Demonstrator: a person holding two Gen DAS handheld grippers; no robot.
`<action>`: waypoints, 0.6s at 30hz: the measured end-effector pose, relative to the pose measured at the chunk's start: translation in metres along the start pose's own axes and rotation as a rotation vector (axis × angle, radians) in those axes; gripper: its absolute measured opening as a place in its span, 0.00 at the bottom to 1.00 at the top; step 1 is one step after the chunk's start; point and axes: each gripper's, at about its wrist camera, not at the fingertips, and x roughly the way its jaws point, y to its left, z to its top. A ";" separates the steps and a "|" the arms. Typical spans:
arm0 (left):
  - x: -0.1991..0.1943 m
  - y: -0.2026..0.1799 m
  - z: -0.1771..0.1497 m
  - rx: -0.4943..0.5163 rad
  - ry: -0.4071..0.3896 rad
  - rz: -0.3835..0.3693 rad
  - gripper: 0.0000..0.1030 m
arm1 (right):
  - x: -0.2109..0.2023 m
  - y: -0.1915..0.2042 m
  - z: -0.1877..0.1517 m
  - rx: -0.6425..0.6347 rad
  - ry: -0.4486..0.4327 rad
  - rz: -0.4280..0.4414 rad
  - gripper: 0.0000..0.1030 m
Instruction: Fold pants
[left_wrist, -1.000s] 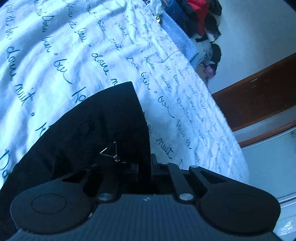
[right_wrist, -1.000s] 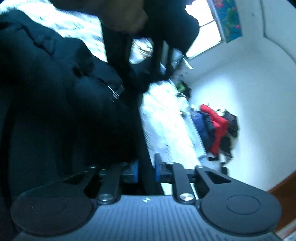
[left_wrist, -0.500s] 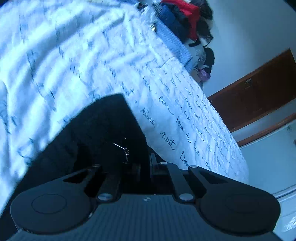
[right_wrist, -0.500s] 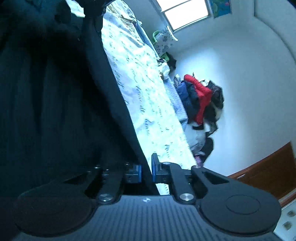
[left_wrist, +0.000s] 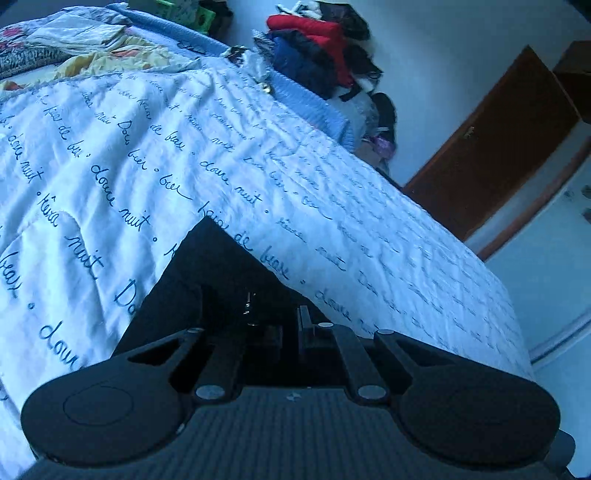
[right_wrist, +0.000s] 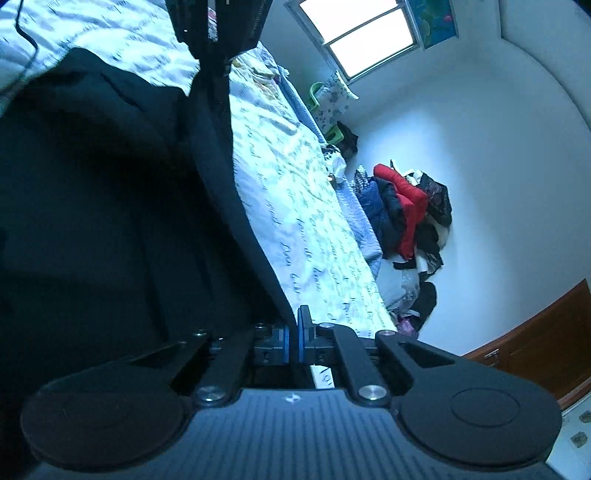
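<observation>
The black pants (left_wrist: 207, 280) lie on a white bedspread with blue script (left_wrist: 110, 155). My left gripper (left_wrist: 290, 332) is shut on a corner of the pants, low over the bed; a small metal clasp (left_wrist: 249, 308) shows near its fingers. In the right wrist view the pants (right_wrist: 110, 221) fill the left half as a dark sheet. My right gripper (right_wrist: 291, 341) is shut on their edge, which runs up to the other gripper (right_wrist: 221, 33) at the top.
A pile of red, blue and black clothes (left_wrist: 317, 55) sits past the bed's far edge, also in the right wrist view (right_wrist: 402, 218). A brown wooden door (left_wrist: 491, 147) stands right. Pillows and floral bedding (left_wrist: 74, 44) lie at the head. A bright window (right_wrist: 369, 37) is high up.
Both grippers have come down toward the bed with the pants. The left view has swung to show more bedspread and the clothes pile. Both stay shut on the fabric.
</observation>
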 end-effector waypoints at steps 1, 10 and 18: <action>-0.007 0.002 -0.003 0.010 0.002 -0.014 0.11 | -0.003 0.000 0.001 0.000 -0.006 0.001 0.04; -0.034 0.028 -0.048 0.017 0.114 -0.068 0.11 | -0.051 0.026 0.004 0.024 -0.028 0.097 0.04; -0.037 0.038 -0.070 0.013 0.128 -0.054 0.11 | -0.065 0.050 0.004 0.013 -0.016 0.182 0.04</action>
